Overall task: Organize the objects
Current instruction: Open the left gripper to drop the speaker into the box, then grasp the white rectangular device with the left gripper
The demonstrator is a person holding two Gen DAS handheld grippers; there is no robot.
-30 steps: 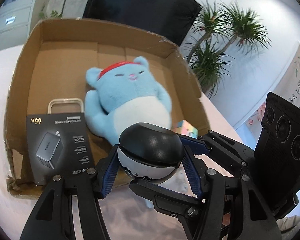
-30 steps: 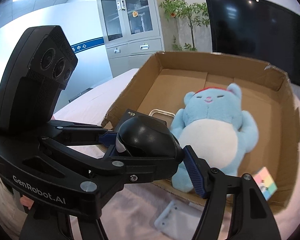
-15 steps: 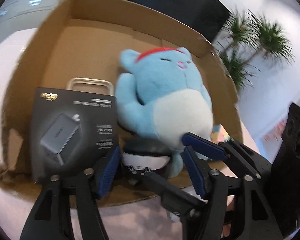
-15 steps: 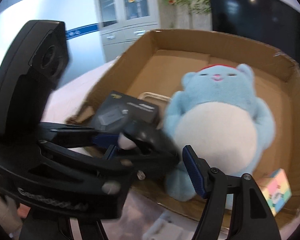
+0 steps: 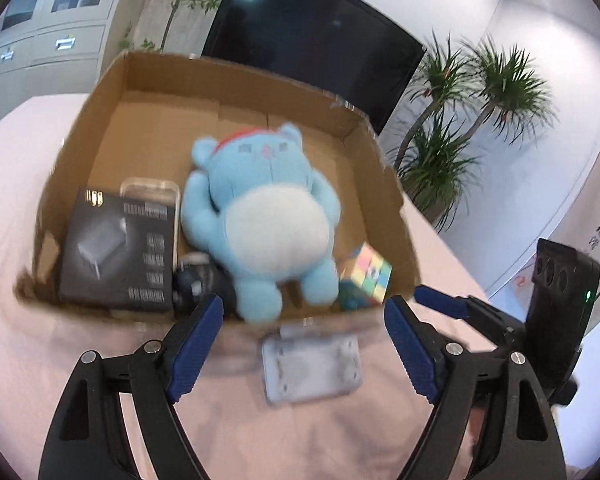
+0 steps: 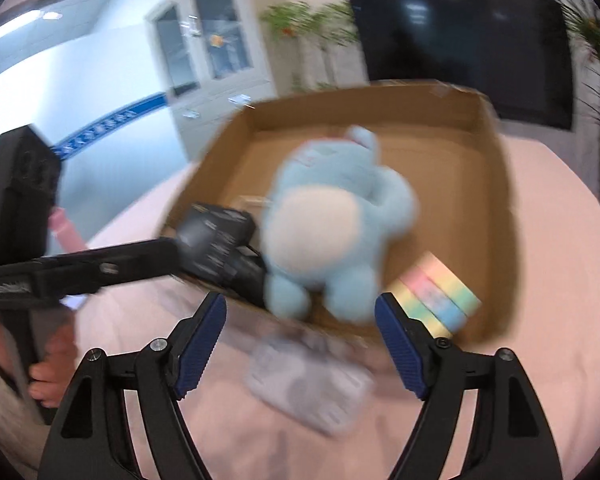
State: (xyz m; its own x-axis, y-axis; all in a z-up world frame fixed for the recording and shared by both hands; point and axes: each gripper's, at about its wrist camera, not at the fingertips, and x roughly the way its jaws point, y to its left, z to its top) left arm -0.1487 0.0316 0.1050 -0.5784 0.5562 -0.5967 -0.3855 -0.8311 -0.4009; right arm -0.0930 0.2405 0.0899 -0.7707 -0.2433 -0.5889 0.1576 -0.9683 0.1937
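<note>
Both grippers are hanging empty just outside the near wall of the cardboard box point(image 5: 236, 80). The left gripper point(image 5: 304, 336) has just been opening its jaws, and they are standing wide apart with nothing between them; the right gripper point(image 6: 300, 334) has likewise just been opening and is gaping over bare cloth.

The round black-and-white toy point(image 5: 204, 286) is sitting inside the box at its near wall, wedged between the black charger carton point(image 5: 118, 252) and the foot of the blue plush point(image 5: 264, 216); the blur is hiding whether it is lying level. The colourful cube point(image 5: 366, 276) is resting in the box's near right corner.

One thing is lying outside: a pale flat plate point(image 5: 312, 368) on the pink table point(image 5: 16, 360), just before the box's near wall, probably the next item to go in.

To take it well, one gripper should be coming down with its jaws spanning the plate's short sides and its tips skimming the cloth, since the plate is thin and lying flat. The open floor behind the plush is offering room.

Both grippers are pointing forward and tilted downward toward the near wall, side by side, the left one's body crossing the left of the right wrist view, a hand point(image 6: 46, 364) gripping its handle.
</note>
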